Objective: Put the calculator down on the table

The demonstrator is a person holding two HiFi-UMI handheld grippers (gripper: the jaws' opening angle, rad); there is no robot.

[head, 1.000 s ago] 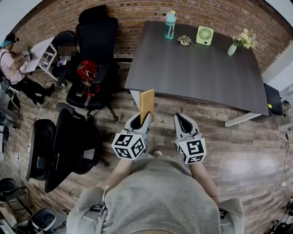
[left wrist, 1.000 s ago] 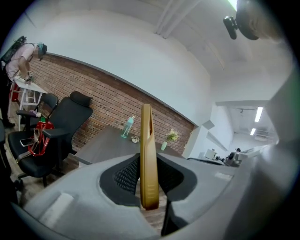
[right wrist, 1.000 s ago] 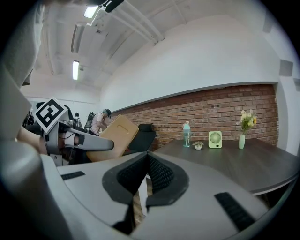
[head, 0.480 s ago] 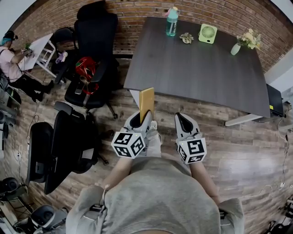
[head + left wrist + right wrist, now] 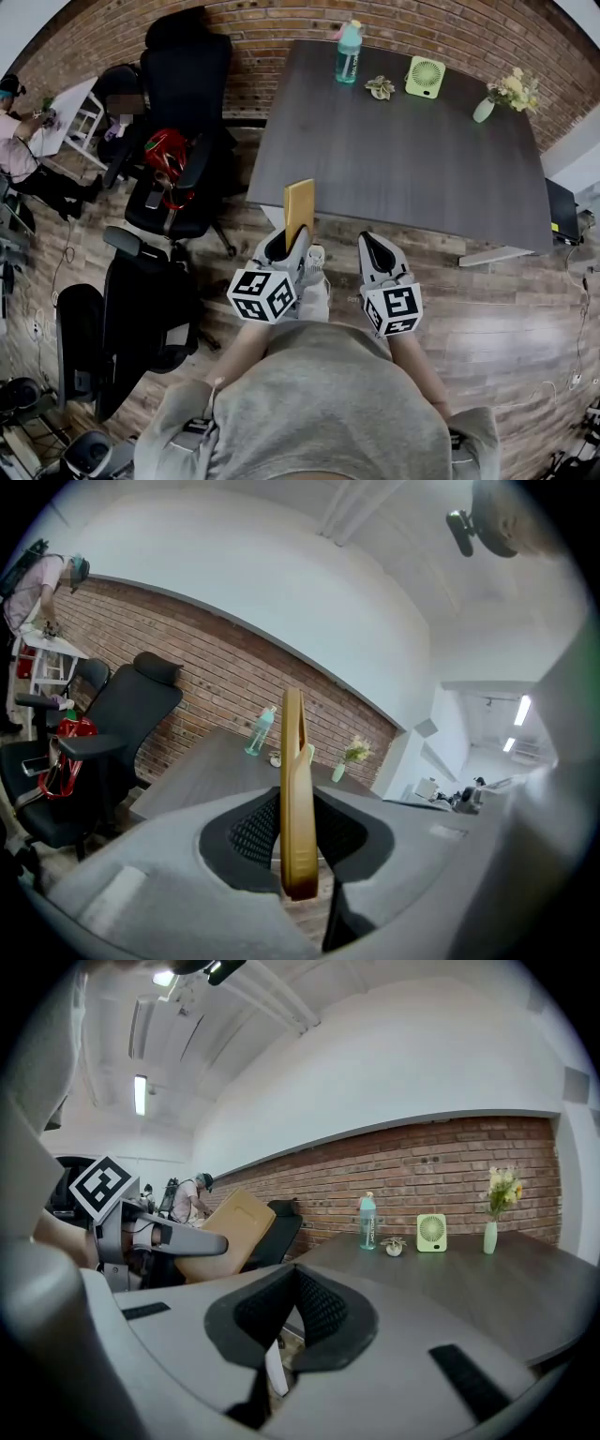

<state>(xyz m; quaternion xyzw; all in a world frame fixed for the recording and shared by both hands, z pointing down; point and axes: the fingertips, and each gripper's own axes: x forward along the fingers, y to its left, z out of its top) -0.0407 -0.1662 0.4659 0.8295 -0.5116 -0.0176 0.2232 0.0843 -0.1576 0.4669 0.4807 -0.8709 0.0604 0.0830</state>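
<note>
The table (image 5: 412,155) shows its near edge just ahead, with broad open top beyond. The left gripper (image 5: 286,249) clamps the calculator (image 5: 300,206) upright; the right gripper (image 5: 376,246) is closed, empty.

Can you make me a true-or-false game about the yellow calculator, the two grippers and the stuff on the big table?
1. The left gripper holds the calculator. True.
2. The calculator lies flat on the table. False: it stands on edge between the left gripper's jaws, not set down.
3. The right gripper carries the bottle. False: its jaws are shut on nothing; the bottle stands at the table's far side.
4. A green fan stands on the table. True.
</note>
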